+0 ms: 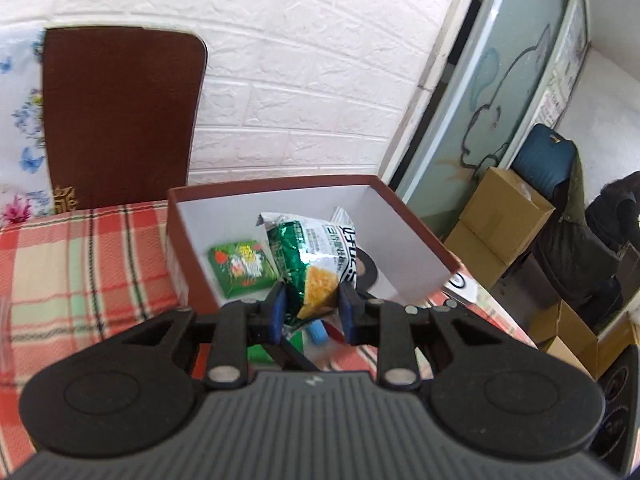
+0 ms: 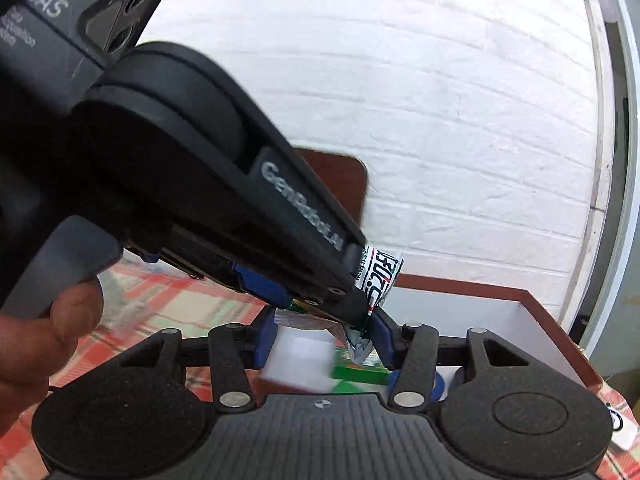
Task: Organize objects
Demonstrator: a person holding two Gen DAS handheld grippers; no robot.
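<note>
**A:** Where is the snack packet [image 1: 316, 264] relative to the box [image 1: 412, 236]?

**B:** In the left wrist view it sits at the centre of the frame, pinched at its lower end between the blue pads of the left gripper [image 1: 312, 312]. Its long axis runs up and away from the fingers, so the printed top leans over the open box. The box fills the middle of the frame, directly beyond the fingertips.

**A:** So the left gripper is closed on it?

**B:** It looks so; the pads press the packet from both sides. The packet seems to hang above the box floor, not lying on it, though the blur makes that hard to confirm.

**A:** And the right gripper [image 2: 324, 340]?

**B:** In the right wrist view its jaws stand apart with nothing clearly between them. The left tool crosses from the upper left of that frame down to the centre, the packet [image 2: 380, 276] poking out past its tip. The right fingers lie just below it.

**A:** What else is inside?

**B:** A small green packet [image 1: 240, 266] lies at the left of the box floor, and a black ring [image 1: 366, 266] at the right, partly hidden.

**A:** Which hand is nearer for the drop?

**B:** The left, likely; it only needs to lower and let go.
</note>
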